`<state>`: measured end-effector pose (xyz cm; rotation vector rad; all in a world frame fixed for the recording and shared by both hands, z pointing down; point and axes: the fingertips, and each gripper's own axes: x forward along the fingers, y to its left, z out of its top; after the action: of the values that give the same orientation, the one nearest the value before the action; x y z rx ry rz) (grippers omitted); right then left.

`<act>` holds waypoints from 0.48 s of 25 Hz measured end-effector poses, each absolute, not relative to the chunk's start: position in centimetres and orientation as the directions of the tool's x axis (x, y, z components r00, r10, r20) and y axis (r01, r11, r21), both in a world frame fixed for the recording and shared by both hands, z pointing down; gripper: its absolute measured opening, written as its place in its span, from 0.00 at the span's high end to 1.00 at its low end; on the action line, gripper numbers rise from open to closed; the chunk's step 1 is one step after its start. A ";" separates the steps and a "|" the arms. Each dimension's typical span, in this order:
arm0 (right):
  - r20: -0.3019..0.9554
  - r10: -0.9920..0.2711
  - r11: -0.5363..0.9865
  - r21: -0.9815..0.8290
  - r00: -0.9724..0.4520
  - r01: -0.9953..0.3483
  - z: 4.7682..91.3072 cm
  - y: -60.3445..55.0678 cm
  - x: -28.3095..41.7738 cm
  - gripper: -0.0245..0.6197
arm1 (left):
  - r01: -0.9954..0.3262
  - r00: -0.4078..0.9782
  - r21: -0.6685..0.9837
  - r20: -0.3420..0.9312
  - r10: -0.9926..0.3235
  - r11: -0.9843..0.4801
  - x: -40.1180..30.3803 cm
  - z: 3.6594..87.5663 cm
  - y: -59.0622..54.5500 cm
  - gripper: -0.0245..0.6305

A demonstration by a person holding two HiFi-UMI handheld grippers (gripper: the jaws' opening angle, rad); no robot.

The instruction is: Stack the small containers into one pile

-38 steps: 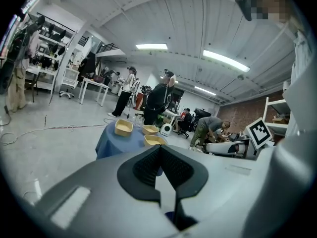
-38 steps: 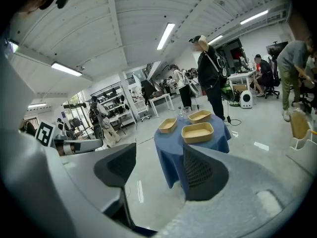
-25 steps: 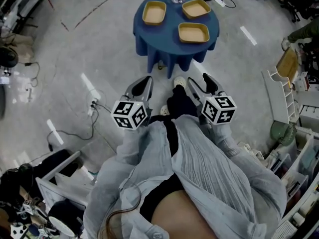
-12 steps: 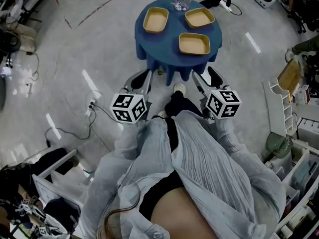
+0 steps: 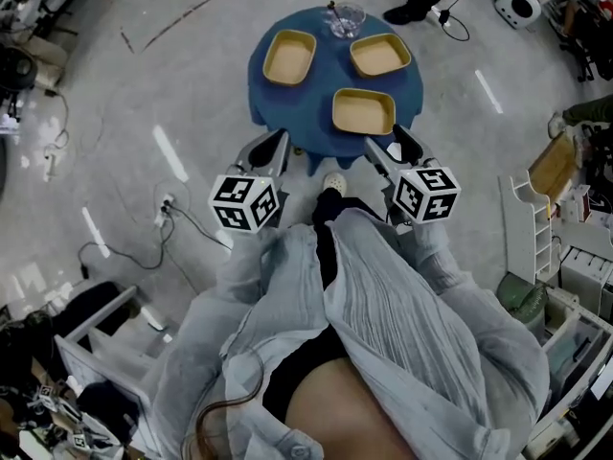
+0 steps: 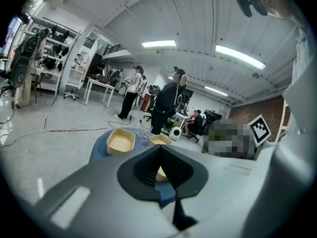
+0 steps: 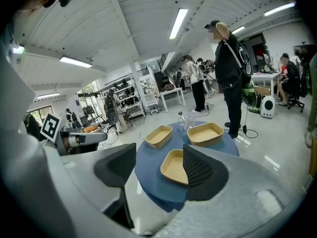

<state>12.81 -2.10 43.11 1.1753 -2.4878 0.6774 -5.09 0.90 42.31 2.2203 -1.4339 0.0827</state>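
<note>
Three shallow yellow containers lie apart on a round blue table (image 5: 287, 99): one at the far left (image 5: 290, 57), one at the far right (image 5: 380, 54), one nearest me (image 5: 364, 111). My left gripper (image 5: 278, 143) hangs in the air short of the table's near left edge, its pads together with nothing in them. My right gripper (image 5: 385, 144) stands open and empty just short of the nearest container. In the right gripper view that container (image 7: 174, 166) shows between the jaws (image 7: 158, 170), further off. The left gripper (image 6: 159, 163) faces the table, with the left container (image 6: 121, 141) beyond.
A clear glass (image 5: 345, 19) stands at the table's far edge. People (image 7: 230, 68) stand beyond the table. Cables (image 5: 182, 214) trail on the floor at left, and shelving and clutter (image 5: 565, 257) line the right side.
Both grippers have moved forward together toward the table, which is now closer in view. The jaws look unchanged.
</note>
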 end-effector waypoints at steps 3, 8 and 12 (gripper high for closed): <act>0.477 -0.603 0.591 -0.273 -0.640 -0.760 43.5 -4.3 13.2 0.51 | -0.877 0.425 0.375 0.319 -0.847 -0.299 -4.6 42.6 -0.6 0.94; 0.505 -0.532 0.667 -0.245 -0.680 -0.704 44.4 -7.6 13.4 0.51 | -0.886 0.401 0.382 0.349 -0.847 -0.262 -3.9 43.8 -2.7 0.94; 0.548 -0.453 0.760 -0.176 -0.703 -0.626 45.6 -10.0 13.2 0.51 | -0.895 0.383 0.377 0.374 -0.845 -0.240 -3.5 44.7 -3.9 0.94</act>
<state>13.21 -9.99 45.58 0.8136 -2.4735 0.4842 -3.48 -3.94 44.69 2.1158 -1.4897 0.1242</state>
